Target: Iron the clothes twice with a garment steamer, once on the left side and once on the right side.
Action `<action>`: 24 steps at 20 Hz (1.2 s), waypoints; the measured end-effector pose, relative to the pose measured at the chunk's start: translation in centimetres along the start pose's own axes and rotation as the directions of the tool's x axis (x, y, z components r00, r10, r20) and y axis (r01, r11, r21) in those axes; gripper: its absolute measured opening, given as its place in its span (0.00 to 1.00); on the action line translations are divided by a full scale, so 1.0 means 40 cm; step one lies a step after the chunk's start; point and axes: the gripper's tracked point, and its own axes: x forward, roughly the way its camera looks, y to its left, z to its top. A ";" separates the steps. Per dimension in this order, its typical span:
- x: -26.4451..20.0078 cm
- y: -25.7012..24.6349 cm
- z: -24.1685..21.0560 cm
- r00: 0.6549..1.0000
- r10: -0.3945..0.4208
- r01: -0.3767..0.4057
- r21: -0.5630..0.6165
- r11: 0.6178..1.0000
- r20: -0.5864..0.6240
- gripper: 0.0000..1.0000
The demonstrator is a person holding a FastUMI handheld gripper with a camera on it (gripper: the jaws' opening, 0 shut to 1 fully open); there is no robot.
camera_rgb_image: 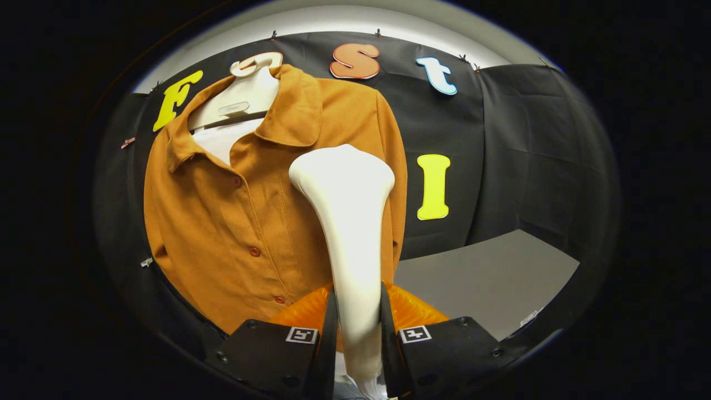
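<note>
Pinched between the two fingers of the gripper: the slim handle of a white garment steamer, both fingers pressing on its sides, its lower end cut off below them. Rising from the fingers and widening into a rounded head, held against the front of an orange-brown shirt, on the side past the button line, just below the collar. Steam face of the head turned away, not visible. Hung on a pale hanger against the black cloth wall; hook partly lost among the wall decorations. Small plate on the hanger's neck too tiny to read. White lining or inner garment visible inside the open collar, kind unclear. Three round buttons visible down the placket; shirt's hem hidden behind the fingers, far sleeve mostly hidden behind the steamer. Grey tabletop beside the shirt, reaching to the corner of the cloth wall, with a small pale scrap at its near edge, hard to make out. Square black-and-white marker tags on each finger mount.
</note>
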 end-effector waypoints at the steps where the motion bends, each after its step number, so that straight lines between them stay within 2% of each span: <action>1: 0.008 0.005 -0.012 1.000 -0.003 0.003 -0.008 1.000 -0.015 0.39; 10: 0.078 0.010 -0.166 0.982 -0.017 0.012 -0.026 1.000 -0.186 0.39; 24: 0.135 -0.004 -0.397 0.915 -0.010 0.003 -0.017 1.000 -0.403 0.39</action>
